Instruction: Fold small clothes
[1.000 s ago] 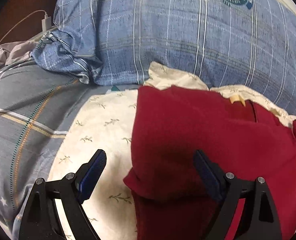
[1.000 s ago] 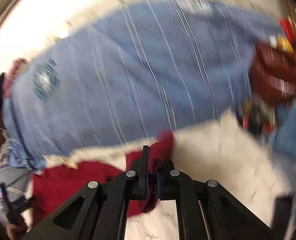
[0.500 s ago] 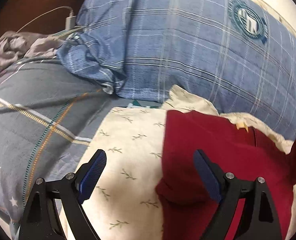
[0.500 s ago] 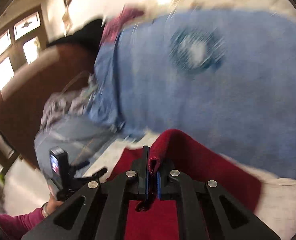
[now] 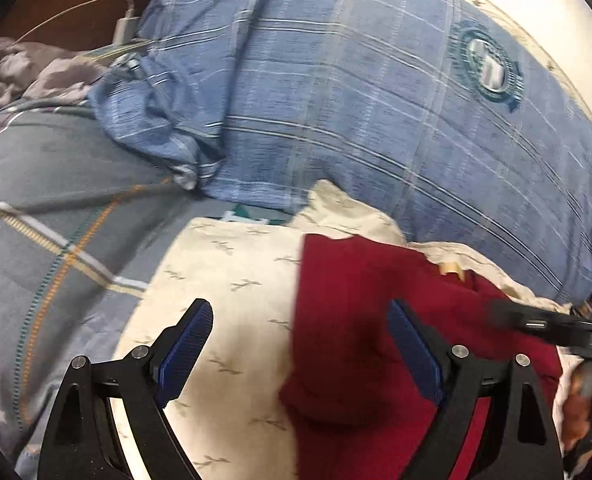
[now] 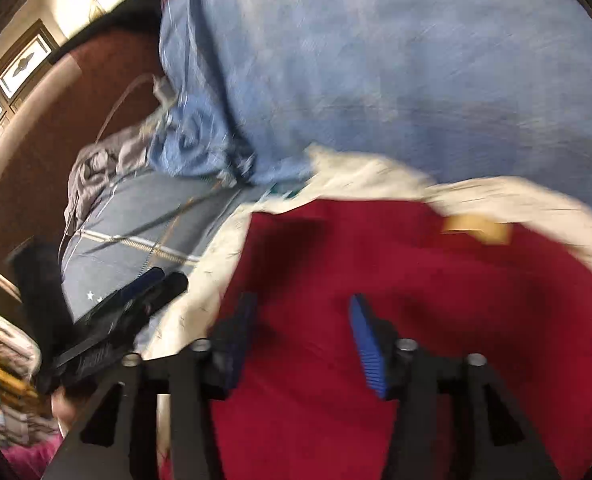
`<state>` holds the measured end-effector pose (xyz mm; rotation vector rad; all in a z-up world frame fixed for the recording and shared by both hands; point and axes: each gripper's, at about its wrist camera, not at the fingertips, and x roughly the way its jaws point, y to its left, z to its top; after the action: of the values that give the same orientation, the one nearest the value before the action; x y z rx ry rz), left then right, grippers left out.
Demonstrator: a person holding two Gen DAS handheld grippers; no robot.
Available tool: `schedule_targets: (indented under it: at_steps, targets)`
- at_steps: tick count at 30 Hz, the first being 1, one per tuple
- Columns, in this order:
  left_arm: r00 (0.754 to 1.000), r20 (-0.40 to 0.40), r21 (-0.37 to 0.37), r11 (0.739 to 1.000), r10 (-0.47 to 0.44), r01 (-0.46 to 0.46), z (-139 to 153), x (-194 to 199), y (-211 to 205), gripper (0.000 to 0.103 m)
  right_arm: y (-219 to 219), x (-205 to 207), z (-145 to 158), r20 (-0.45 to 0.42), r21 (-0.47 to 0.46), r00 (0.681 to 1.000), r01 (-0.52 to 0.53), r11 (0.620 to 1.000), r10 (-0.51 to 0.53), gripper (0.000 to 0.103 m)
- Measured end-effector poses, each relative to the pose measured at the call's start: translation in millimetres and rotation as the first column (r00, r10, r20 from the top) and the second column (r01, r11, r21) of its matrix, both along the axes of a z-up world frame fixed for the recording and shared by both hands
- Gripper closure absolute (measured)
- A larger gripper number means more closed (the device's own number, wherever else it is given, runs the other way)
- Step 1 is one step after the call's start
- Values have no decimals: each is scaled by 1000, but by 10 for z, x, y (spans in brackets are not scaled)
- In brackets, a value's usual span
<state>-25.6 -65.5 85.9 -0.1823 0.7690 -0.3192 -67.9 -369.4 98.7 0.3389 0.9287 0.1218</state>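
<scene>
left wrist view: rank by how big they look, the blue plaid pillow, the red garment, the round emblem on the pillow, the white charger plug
1. blue plaid pillow
2. red garment, though nearness to the camera inflates it
3. round emblem
4. white charger plug

Your right gripper (image 6: 301,336) has just opened its fingers, dropping the red garment (image 6: 415,280), now folded over on the bed.

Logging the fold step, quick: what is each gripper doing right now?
Left gripper: open, holding nothing, over the red garment's edge.
Right gripper: open, jaws have just been opening; the garment lies below them, not gripped.
</scene>
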Motion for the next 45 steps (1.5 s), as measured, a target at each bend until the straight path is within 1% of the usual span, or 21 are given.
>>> schedule_targets:
  at_steps: [1, 5, 8, 11, 13, 15, 16, 17, 19, 21, 24, 28, 30, 31, 34, 36, 38, 41, 43, 44, 45]
  targets:
    - [1000, 6, 4, 1000, -11, 11, -6, -4, -29, 14, -95, -180, 77, 22, -34, 999, 28, 999, -27, 41]
    - [998, -8, 57, 997, -57, 57, -114, 9, -229, 14, -574, -921, 211, 62, -208, 985, 170, 963, -161, 40]
    - [999, -20, 77, 996, -50, 52, -198, 81, -333, 14, -777, -1385, 77, 43, -325, 975, 222, 919, -220, 40]
    - [997, -32, 65, 996, -63, 65, -250, 157, -421, 18, -839, -1559, -111, 13, -357, 969, 233, 905, -245, 40]
    - [997, -32, 57, 995, -76, 78, -292, 203, -477, 33, -898, -1566, -251, 0, -361, 966, 239, 901, -257, 43]
    - [993, -58, 60, 993, -99, 103, -374, 275, -546, 61, -879, -1448, -410, -18, -430, 967, 223, 875, -255, 53]
    - [992, -67, 62, 992, -108, 112, -405, 308, -569, 68, -895, -1409, -431, -19, -476, 963, 229, 849, -270, 83]
    - [992, -68, 71, 991, -108, 113, -426, 337, -583, 75, -918, -1381, -451, -10, -495, 958, 246, 833, -288, 90]
    - [992, -60, 61, 991, -115, 119, -431, 360, -582, 83, -1068, -1388, -355, 51, -370, 937, 339, 865, -345, 90]
    - [990, -67, 11, 992, -125, 126, -392, 352, -527, 86, -1173, -1478, -251, 80, -310, 919, 391, 867, -386, 91]
    - [988, -83, -16, 992, -129, 128, -319, 264, -428, 88, -1157, -1638, -232, 87, -320, 910, 410, 854, -405, 91]
    - [982, -126, 32, 989, -142, 147, -387, 191, -427, 88, -1116, -1682, -496, -13, -331, 913, 380, 864, -407, 91]
    - [980, -144, 66, 986, -139, 150, -418, 182, -444, 87, -1141, -1756, -477, -18, -286, 904, 405, 869, -427, 88]
    - [980, -143, 79, 986, -136, 148, -414, 177, -451, 86, -1166, -1796, -416, -26, -259, 895, 424, 868, -445, 78]
    - [985, -136, 97, 988, -106, 120, -354, 151, -419, 74, -1235, -1917, -213, -7, -213, 862, 495, 843, -508, 75]
    - [991, -113, 85, 993, -72, 82, -281, 104, -364, 56, -1235, -1930, -49, 47, -185, 856, 514, 838, -515, 75]
    - [996, -81, 64, 997, -38, 43, -241, 82, -308, 46, -1212, -1791, 38, 82, -179, 864, 503, 846, -496, 75]
    - [997, -73, 62, 998, -21, 26, -266, 71, -302, 46, -1135, -1400, -58, 81, -221, 890, 455, 863, -449, 79]
    - [996, -83, 71, 997, -23, 29, -314, 83, -327, 46, -1142, -1156, -245, 46, -233, 898, 436, 869, -438, 83]
    - [996, -87, 77, 996, -26, 33, -331, 92, -352, 46, -1160, -1104, -331, 36, -251, 897, 435, 865, -441, 87]
    - [995, -91, 88, 995, -32, 40, -348, 109, -384, 46, -1191, -1051, -439, 37, -316, 892, 439, 841, -451, 92]
